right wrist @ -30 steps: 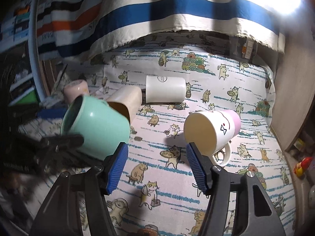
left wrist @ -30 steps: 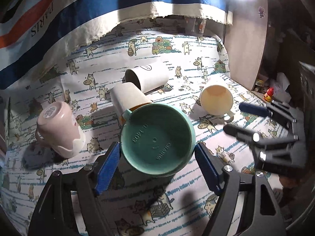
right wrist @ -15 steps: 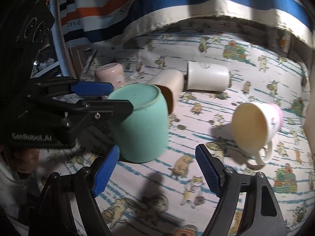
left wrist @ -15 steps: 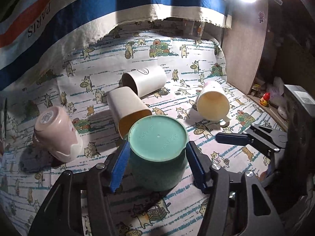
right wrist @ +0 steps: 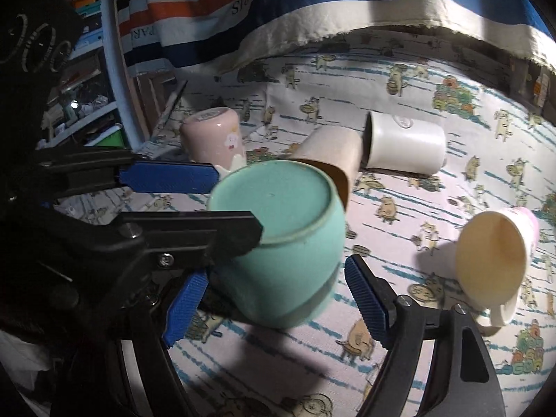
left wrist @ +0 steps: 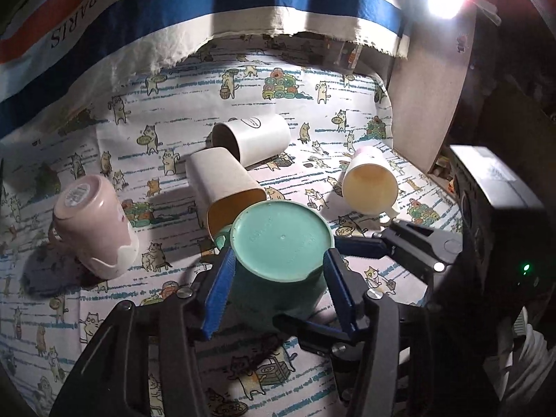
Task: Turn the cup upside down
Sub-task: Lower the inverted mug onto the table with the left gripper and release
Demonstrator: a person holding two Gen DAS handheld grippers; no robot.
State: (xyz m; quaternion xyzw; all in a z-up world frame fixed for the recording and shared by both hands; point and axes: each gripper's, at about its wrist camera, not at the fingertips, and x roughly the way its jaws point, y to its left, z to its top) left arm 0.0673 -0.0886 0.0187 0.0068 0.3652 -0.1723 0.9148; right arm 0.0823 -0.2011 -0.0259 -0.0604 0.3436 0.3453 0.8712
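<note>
A teal cup (left wrist: 281, 243) stands upside down, base up, on the cat-print cloth (left wrist: 312, 104). My left gripper (left wrist: 278, 285) is shut on its sides, with one blue pad on each side. In the right wrist view the same teal cup (right wrist: 288, 243) sits between my open right gripper (right wrist: 274, 295) fingers, with the left gripper's fingers (right wrist: 166, 180) clamped across it from the left. The right gripper (left wrist: 399, 243) also shows in the left wrist view, just right of the cup.
A beige cup (left wrist: 222, 184) and a white cup (left wrist: 257, 139) lie on their sides behind the teal one. A pink cup (left wrist: 90, 215) stands upside down at left. A cream and pink mug (left wrist: 370, 184) lies on its side at right. A striped cloth (left wrist: 173, 17) hangs behind.
The teal cup has turned from tilted on its side to base up and has come down to the cloth. My right gripper has moved in around it.
</note>
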